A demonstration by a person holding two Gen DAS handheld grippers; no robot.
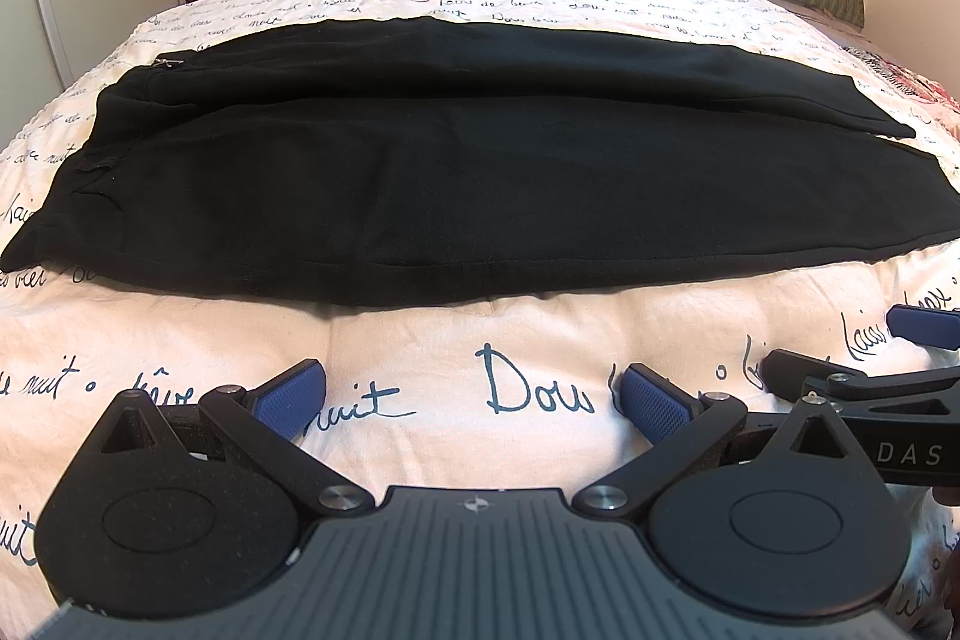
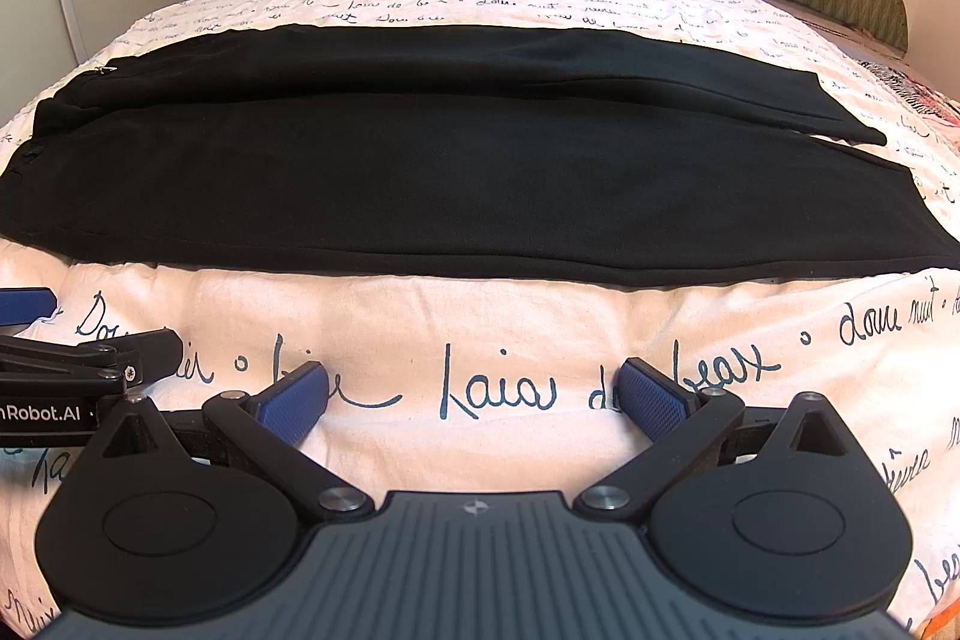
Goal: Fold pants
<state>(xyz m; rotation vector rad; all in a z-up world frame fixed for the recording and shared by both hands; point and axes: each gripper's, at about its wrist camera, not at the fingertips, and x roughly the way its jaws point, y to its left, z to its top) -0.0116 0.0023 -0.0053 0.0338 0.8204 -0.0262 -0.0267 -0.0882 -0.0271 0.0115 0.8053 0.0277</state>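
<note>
pants [image 1: 480,172]: flat on bed [image 1: 480,340], unfolded
left fingers [image 1: 293,391]: wide open, empty
right fingers [image 2: 654,391]: same
next: you probably grab the near edge

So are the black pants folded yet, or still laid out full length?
Laid out full length. The black pants lie flat across the bed, both legs side by side, waistband at left, hems at right; neither gripper touches them.

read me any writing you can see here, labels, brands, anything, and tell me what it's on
"DAS": right tool, seen from the left wrist view; cut off by the frame edge.
"nRobot.AI": left tool, seen from the right wrist view; its start is cut off.
"Dou", "nuit": bedspread, dark cursive.
"Laiss", "doux nuit": bedspread too, uncertain reading.
Farther cursive is too small to read.
Black pants: no text.
</note>
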